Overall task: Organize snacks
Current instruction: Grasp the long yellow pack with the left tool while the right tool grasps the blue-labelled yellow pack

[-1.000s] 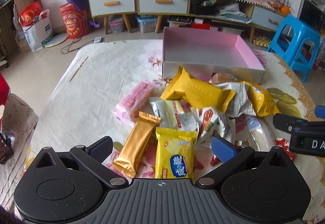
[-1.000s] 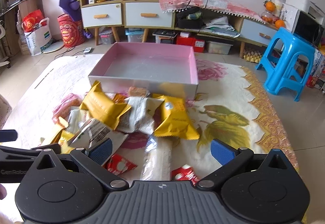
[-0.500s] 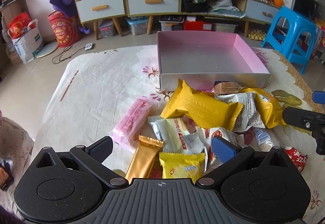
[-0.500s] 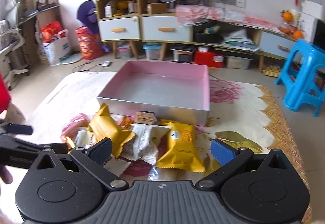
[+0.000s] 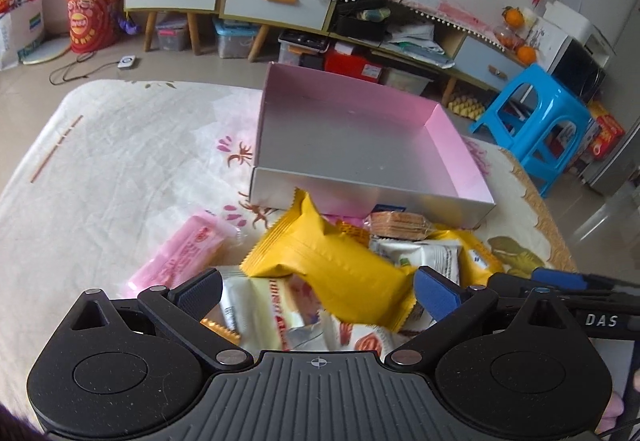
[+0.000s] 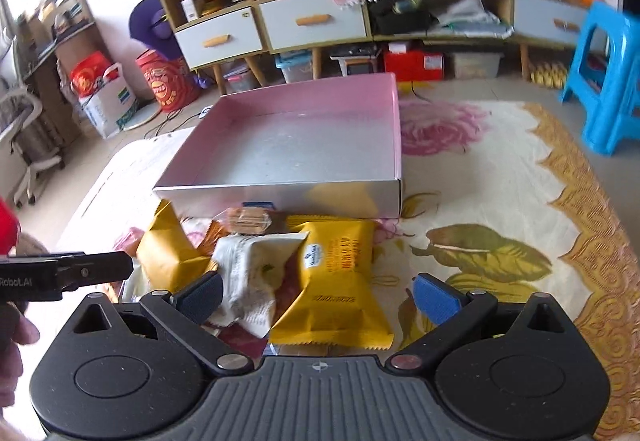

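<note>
A pile of wrapped snacks lies in front of an empty pink box (image 5: 460, 145) on a flowered cloth. My left gripper (image 5: 318, 295) is open above a yellow packet (image 5: 332, 265), with a white packet (image 5: 272, 315) below and a pink packet (image 5: 180, 255) to the left. My right gripper (image 6: 318, 293) is open over another yellow packet (image 6: 340, 281) and a white packet (image 6: 252, 265). A wafer pack (image 6: 248, 221) leans by the pink box (image 6: 396, 129). Neither gripper holds anything.
The flowered cloth (image 5: 100, 169) covers the table. The right gripper shows at the right edge of the left wrist view (image 5: 560, 293); the left gripper shows at the left of the right wrist view (image 6: 80, 271). A blue stool (image 5: 540, 113) and low cabinets stand beyond.
Both grippers have moved forward over the snack pile, closer to the pink box. The gold bar and small yellow packet have dropped out of the left view. Both stay open.
</note>
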`<action>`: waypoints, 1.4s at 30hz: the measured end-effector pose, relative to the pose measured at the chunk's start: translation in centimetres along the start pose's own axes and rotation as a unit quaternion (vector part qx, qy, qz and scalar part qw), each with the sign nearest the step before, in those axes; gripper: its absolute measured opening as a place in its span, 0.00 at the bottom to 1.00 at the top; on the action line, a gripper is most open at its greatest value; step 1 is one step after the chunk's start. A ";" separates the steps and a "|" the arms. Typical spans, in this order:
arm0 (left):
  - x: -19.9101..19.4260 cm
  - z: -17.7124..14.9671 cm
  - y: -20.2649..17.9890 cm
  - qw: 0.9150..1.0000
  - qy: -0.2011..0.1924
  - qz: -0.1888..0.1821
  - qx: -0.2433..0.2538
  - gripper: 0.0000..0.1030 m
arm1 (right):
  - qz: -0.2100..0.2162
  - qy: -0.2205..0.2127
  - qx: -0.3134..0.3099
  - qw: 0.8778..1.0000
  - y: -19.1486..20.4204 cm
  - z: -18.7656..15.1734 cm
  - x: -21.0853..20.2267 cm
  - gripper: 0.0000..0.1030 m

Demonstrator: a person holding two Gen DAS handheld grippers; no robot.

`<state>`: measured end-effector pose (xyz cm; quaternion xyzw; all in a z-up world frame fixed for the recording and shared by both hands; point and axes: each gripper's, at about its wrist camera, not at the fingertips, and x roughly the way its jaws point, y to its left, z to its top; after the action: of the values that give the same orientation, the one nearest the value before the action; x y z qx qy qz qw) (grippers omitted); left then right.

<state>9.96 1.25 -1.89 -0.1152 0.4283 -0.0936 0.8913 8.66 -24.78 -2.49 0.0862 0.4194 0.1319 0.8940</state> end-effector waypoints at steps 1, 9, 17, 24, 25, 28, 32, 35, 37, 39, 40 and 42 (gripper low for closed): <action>0.3 0.0 0.0 1.000 -0.001 -0.005 -0.008 0.98 | 0.002 0.003 0.007 1.000 -0.3 0.0 0.2 0.88; 2.9 -0.7 0.3 0.997 0.008 -0.023 -0.067 0.87 | 0.001 0.014 0.036 0.999 -1.7 0.1 1.7 0.80; 3.6 -1.4 1.1 0.991 -0.010 -0.056 -0.124 0.78 | 0.002 0.025 0.055 0.998 -2.2 -0.3 2.4 0.69; 3.7 -1.8 1.8 0.985 -0.030 -0.066 -0.159 0.61 | -0.011 0.034 0.050 0.998 -1.9 -0.7 3.1 0.55; 3.8 -1.9 1.8 0.984 -0.031 -0.068 -0.161 0.57 | -0.012 0.033 0.047 0.998 -1.9 -0.7 3.2 0.50; 3.8 -1.9 1.8 0.984 -0.029 -0.071 -0.159 0.47 | -0.016 0.032 0.040 0.999 -1.6 -0.7 3.0 0.44; 3.7 -1.8 2.0 0.985 -0.025 -0.070 -0.157 0.38 | -0.021 0.029 0.039 0.999 -1.6 -0.5 3.0 0.37; 3.6 -1.9 2.3 0.984 -0.017 -0.075 -0.161 0.37 | -0.024 0.031 0.048 0.998 -1.7 -0.4 2.8 0.35; 3.5 -1.9 2.3 0.984 -0.014 -0.077 -0.159 0.36 | -0.026 0.033 0.051 0.998 -1.6 -0.3 2.7 0.34; 3.3 -1.8 2.4 0.984 -0.010 -0.078 -0.157 0.36 | -0.027 0.034 0.053 0.998 -1.6 -0.3 2.6 0.33; 3.2 -1.8 2.4 0.985 -0.008 -0.079 -0.156 0.36 | -0.027 0.034 0.055 0.998 -1.6 -0.3 2.6 0.33; 3.0 -1.7 2.4 0.985 -0.005 -0.080 -0.154 0.36 | -0.025 0.031 0.057 0.998 -1.6 -0.2 2.3 0.31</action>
<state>10.61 2.58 -5.84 -0.2856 0.4222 -0.0965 0.8549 10.16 -25.63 -4.71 0.1218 0.4561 0.0878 0.8772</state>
